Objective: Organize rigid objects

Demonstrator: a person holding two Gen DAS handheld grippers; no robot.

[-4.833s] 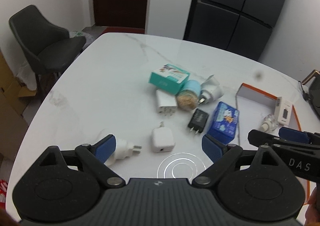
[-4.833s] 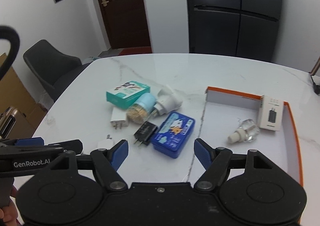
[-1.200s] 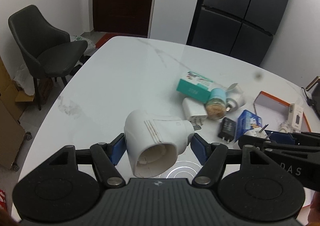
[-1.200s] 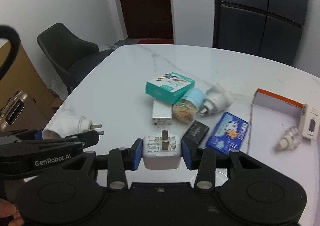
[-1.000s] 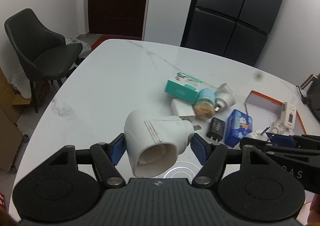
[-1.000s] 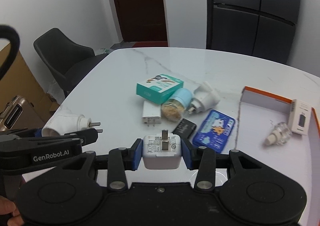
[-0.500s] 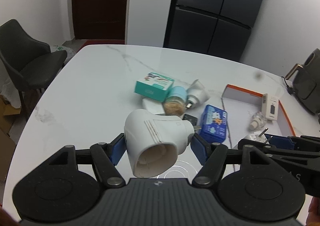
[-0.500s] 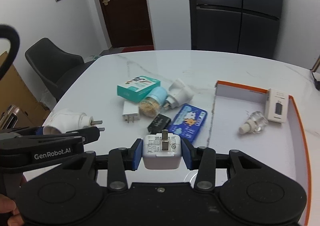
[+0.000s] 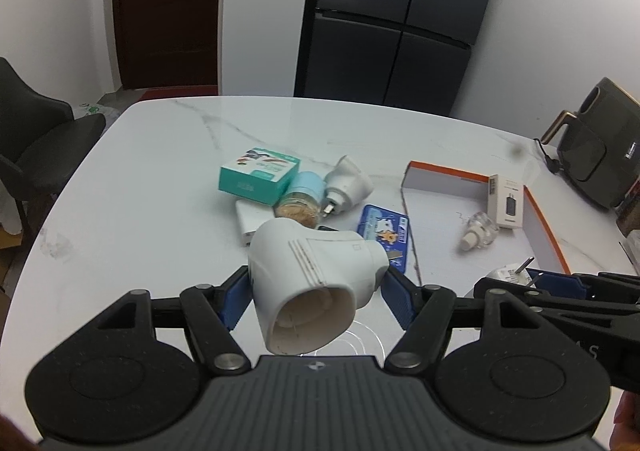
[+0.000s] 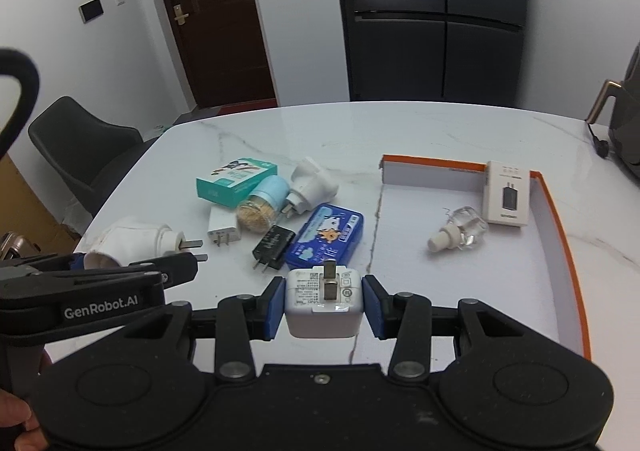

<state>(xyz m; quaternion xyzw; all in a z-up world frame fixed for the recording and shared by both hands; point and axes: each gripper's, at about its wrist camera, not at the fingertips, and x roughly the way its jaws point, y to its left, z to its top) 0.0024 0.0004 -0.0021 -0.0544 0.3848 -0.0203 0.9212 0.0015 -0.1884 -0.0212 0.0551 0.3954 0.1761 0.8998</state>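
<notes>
My left gripper is shut on a white plug-in vaporizer, held above the white table; it also shows in the right wrist view. My right gripper is shut on a white square charger, prongs pointing forward, held just left of the orange-edged tray. The tray holds a small glass bottle and a white charger box.
On the table lie a teal box, a toothpick jar with a blue lid, a second white vaporizer, a white flat charger, a black charger and a blue tin. A dark chair stands at left, an appliance at right.
Both grippers, open and empty at first, have closed on the vaporizer and the charger. They have since carried them rightward, toward the tray.
</notes>
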